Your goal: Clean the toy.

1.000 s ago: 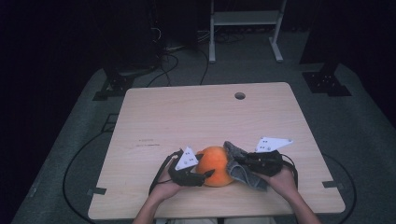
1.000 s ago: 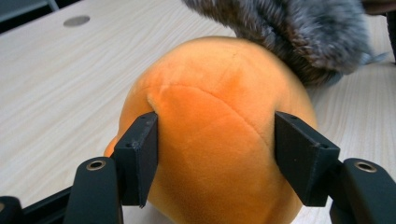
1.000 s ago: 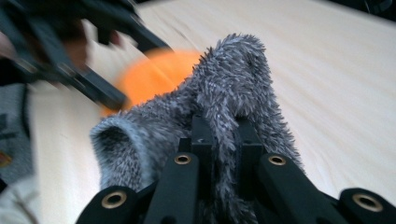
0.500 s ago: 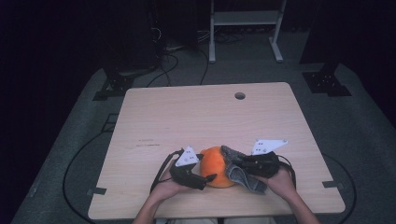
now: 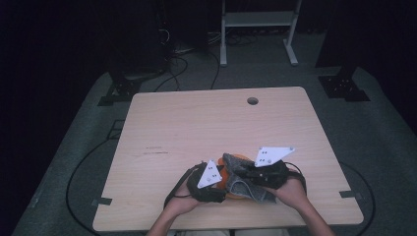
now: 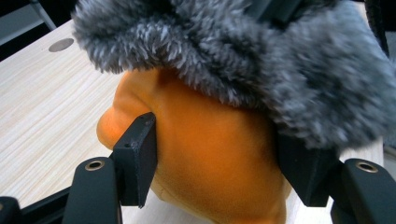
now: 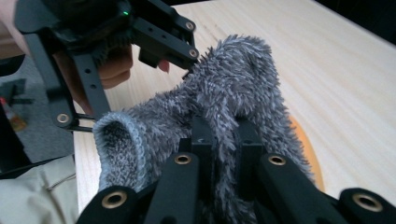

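My left claw [image 6: 215, 154] clamps the orange plush item [image 6: 210, 154] between both jaws near the table's [image 5: 196, 128] front edge. My right claw [image 7: 224, 140] pinches a fold of the grey furry fabric [image 7: 233, 93], which drapes over the orange item and hides its top. Behind the table I see a white stand [image 5: 258, 19] and floor cables [image 5: 187, 59]. A round grommet hole [image 5: 253, 101] sits near the far edge.

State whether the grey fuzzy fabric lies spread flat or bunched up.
Bunched up: the grey fuzzy fabric rises in folds, pinched by the right tool, draped over the orange soft object.
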